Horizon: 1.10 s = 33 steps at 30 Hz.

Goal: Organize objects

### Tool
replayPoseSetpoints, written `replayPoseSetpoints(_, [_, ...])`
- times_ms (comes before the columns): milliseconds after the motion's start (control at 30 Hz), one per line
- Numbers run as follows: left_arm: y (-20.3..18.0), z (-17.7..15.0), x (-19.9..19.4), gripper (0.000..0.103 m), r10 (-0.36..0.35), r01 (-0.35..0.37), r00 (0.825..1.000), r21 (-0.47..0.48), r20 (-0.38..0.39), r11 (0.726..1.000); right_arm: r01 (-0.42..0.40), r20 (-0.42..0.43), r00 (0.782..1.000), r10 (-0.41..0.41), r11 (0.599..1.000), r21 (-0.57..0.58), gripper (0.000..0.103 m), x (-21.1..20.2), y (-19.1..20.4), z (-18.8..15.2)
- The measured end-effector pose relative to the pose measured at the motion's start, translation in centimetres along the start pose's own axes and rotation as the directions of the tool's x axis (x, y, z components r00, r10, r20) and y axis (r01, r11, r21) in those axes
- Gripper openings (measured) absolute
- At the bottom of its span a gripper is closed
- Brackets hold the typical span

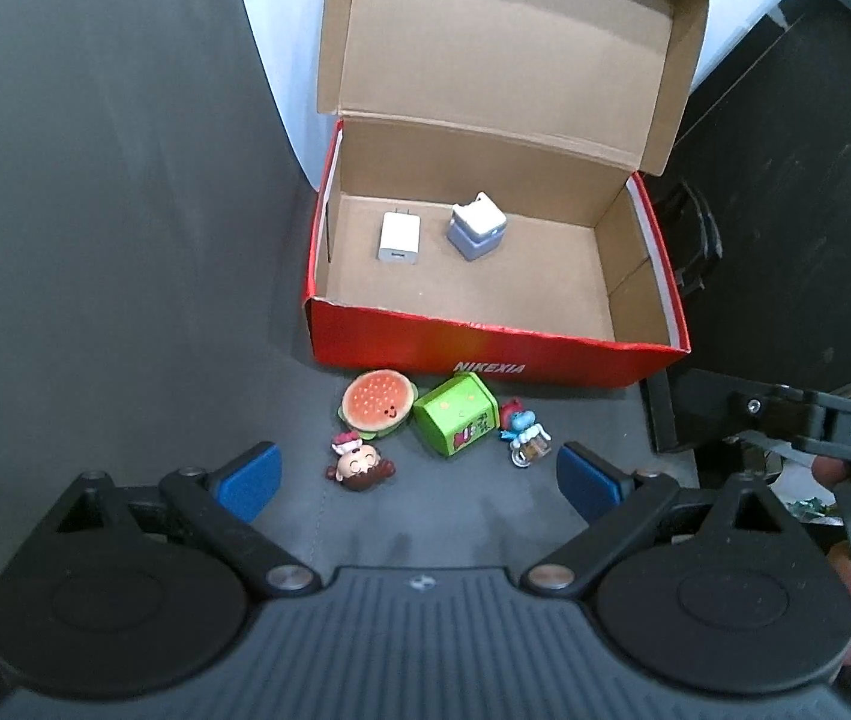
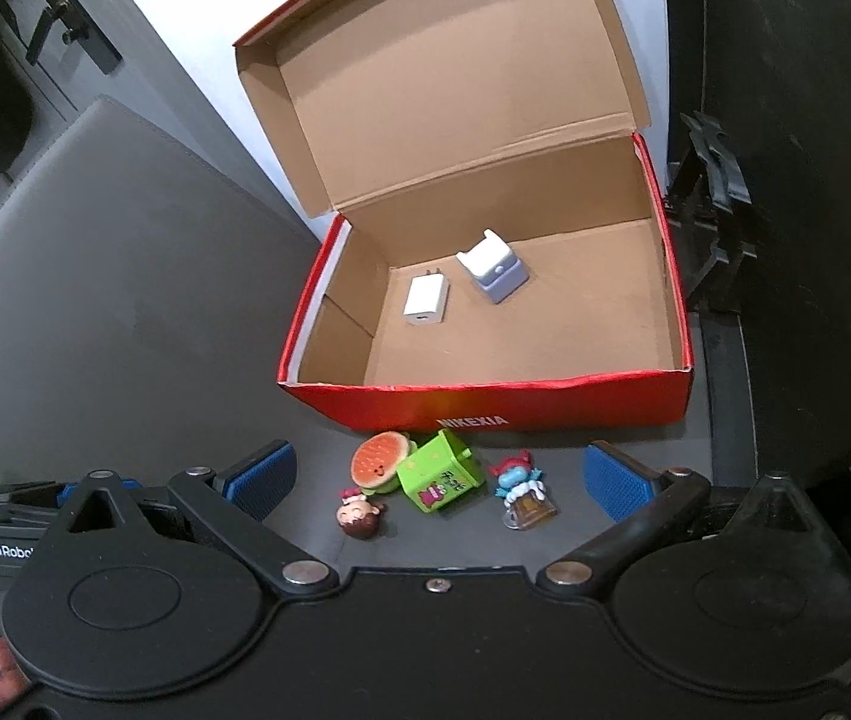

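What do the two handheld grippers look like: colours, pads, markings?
Both the left gripper and the right gripper are black plastic with round pivot housings, silver rivets, a ribbed centre plate and blue textured finger pads. Handle lettering reads "DAS" on one and "GenRobo" on the other.

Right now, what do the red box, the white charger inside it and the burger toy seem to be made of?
Red box: corrugated cardboard, glossy red print outside, raw brown matte inside with fold creases. White charger: smooth hard plastic by its even sheen; metal prongs. Burger toy: probably soft rubber or resin, matte, with moulded dimples; the look leaves it open.
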<state>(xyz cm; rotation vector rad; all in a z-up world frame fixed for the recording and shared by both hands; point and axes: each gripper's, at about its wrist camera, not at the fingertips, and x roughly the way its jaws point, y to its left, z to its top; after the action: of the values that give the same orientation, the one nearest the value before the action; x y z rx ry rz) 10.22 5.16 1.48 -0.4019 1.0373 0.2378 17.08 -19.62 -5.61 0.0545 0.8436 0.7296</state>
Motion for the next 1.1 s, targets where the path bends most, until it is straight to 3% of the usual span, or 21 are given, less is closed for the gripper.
replayPoseSetpoints(500, [1.6,0.4,2.7,0.097,0.021,-0.023,0.999,-0.055,-0.040,0.998,0.055,-0.059,0.996,-0.061,0.994,-0.096,0.103,1.5,-0.3,1.3])
replayPoseSetpoints(800, [2.4,0.2,4.3,0.097,0.028,-0.035,0.997,-0.087,-0.078,0.996,0.058,-0.143,0.986,-0.084,0.983,-0.176,0.103,3.9,0.6,0.6])
replayPoseSetpoints(1100, [2.3,0.0,5.4,0.097,0.054,-0.061,0.997,-0.107,-0.060,0.992,0.055,-0.196,0.976,-0.094,0.979,-0.196,0.102,5.9,0.5,0.8])
